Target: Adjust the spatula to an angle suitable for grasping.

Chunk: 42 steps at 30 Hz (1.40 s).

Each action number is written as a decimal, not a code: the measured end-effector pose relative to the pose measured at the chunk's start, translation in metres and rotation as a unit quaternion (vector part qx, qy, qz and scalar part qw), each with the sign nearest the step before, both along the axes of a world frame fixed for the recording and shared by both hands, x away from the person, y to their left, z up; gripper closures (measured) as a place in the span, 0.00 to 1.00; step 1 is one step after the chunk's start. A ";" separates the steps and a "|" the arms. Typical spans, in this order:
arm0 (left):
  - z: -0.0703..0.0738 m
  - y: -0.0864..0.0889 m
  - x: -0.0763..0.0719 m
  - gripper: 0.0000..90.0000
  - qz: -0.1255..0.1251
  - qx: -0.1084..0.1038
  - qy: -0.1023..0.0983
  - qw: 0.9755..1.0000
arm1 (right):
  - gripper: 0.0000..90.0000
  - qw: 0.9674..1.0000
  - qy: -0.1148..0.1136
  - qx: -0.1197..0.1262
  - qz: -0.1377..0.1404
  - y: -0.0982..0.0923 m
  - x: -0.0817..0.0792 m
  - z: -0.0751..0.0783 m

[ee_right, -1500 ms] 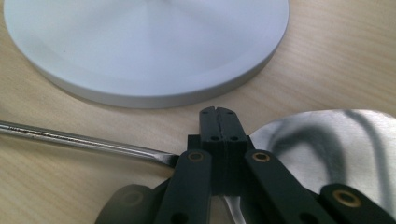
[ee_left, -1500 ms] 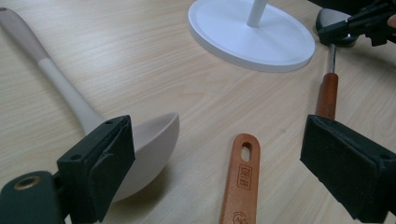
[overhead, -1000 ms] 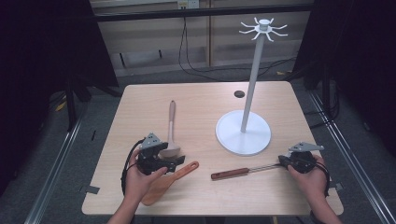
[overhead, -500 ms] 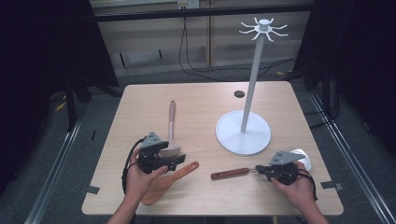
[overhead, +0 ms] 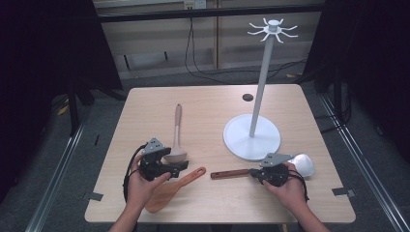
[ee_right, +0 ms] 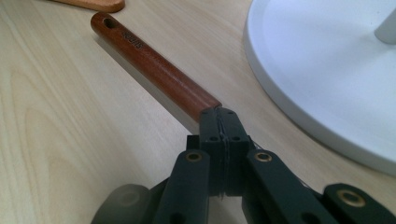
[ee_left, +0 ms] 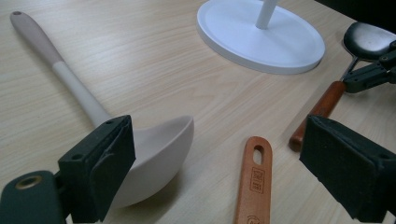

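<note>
My right gripper is shut on the thin metal neck of a spoon, just behind its red-brown wooden handle. The spoon's metal bowl shows to the right of the hand. My left gripper stands open and low over the table. Its jaws straddle the bowl of a beige ladle and the handle of a light wooden spatula, gripping neither. The right gripper also appears far off in the left gripper view.
A white stand with a round base, a tall pole and hooks at the top stands just behind my right hand. A small dark hole marks the far tabletop. The table's front edge lies close below both hands.
My right hand has slid left along the table with the red-brown-handled spoon, bringing its handle end closer to the spatula. The left hand has stayed put.
</note>
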<state>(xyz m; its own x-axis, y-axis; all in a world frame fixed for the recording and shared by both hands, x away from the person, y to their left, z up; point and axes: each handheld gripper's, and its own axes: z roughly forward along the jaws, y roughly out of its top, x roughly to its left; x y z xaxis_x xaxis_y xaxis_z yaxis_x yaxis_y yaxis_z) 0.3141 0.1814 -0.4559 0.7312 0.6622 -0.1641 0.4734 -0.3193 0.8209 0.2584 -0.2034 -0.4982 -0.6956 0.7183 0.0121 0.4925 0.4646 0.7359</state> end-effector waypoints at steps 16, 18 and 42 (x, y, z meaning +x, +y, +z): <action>-0.001 0.003 -0.002 0.11 0.004 0.003 0.002 1.000 | 0.63 0.996 -0.008 -0.053 0.072 -0.022 0.021 0.030; -0.001 0.003 -0.002 0.11 0.001 0.002 0.003 1.000 | 0.61 0.993 0.006 -0.079 0.092 -0.026 0.026 0.027; -0.004 0.003 -0.001 0.11 0.001 0.002 0.008 1.000 | 0.84 0.948 0.129 -0.229 0.177 -0.004 0.055 0.029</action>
<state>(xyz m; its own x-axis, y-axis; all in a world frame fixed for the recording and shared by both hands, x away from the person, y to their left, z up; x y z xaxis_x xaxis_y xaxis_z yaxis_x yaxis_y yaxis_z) 0.3136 0.1843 -0.4595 0.7272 0.6641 -0.1737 0.4876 -0.3215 0.8117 0.3132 -0.2072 -0.4696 -0.9103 0.4118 -0.0422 0.3828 0.8762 0.2929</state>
